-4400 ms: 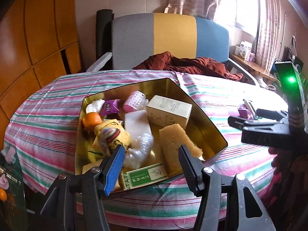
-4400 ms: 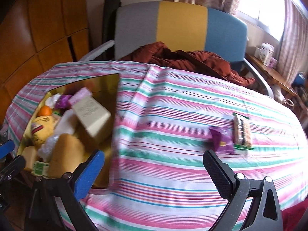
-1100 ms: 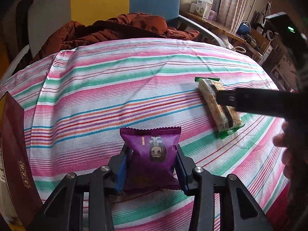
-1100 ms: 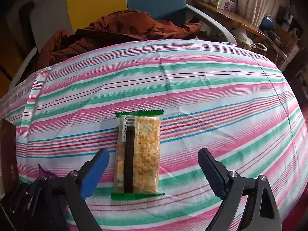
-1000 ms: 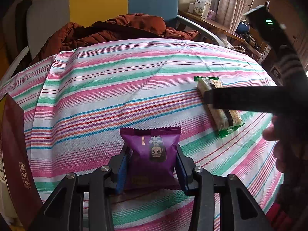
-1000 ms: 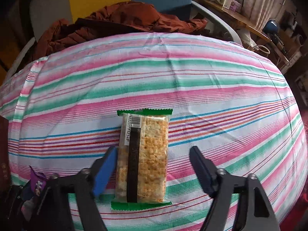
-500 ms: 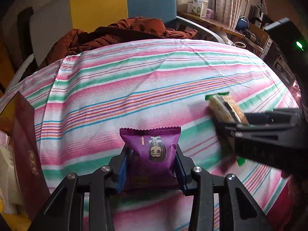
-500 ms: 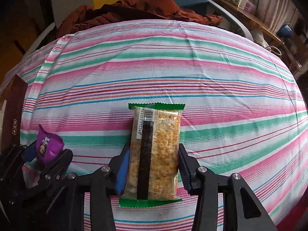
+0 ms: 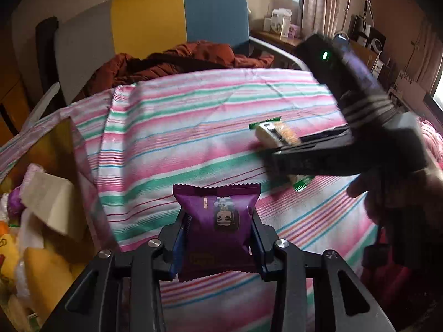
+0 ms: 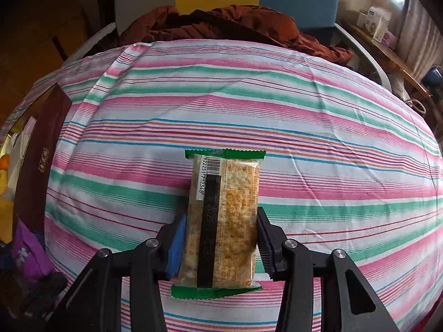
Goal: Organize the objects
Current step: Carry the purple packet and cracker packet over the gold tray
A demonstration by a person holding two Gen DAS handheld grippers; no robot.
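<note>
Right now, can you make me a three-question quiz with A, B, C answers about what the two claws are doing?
1. Where is the gold box in the left claw's view?
A. Left of the claw
B. Right of the claw
C. On the chair

2. What colour is the packet in the left claw?
A. Yellow
B. Purple
C. Blue

3. What is the right claw doing?
A. Hanging open
B. Squeezing an orange
C. Shut on the cracker pack

Answers: 1 A, the box sits at the left edge of that view. 2 B, its wrapper is purple. 3 C, both fingers press the pack's sides.
</note>
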